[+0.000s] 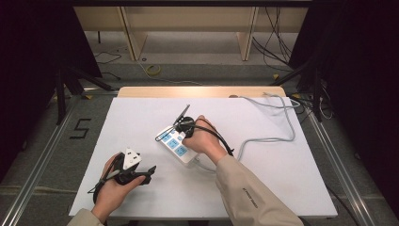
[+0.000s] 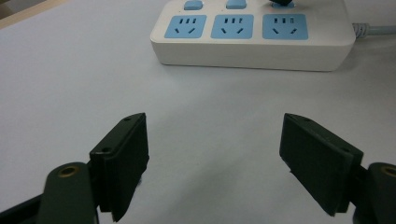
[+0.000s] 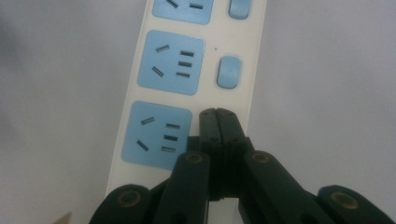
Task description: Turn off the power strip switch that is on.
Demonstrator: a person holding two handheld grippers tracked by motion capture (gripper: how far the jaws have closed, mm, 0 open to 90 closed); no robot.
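Right gripper [image 3: 217, 114]: jaws pressed together, nothing between them, tips down on the power strip [image 3: 187, 70] right where a switch sits beside the nearest blue socket [image 3: 156, 135]. Left gripper [image 2: 215, 154]: jaws spread wide, nothing between, strip lying well ahead of them (white tabletop [image 2: 70, 70] underneath).

Left gripper [image 2: 215, 154] jaws spread wide, held low in left hand [image 1: 114, 184], near table's front-left. Right gripper [image 3: 217, 115] jaws pressed together, tips pointing down; right hand [image 1: 203, 136] wraps it, forearm reaching forward mid-table.
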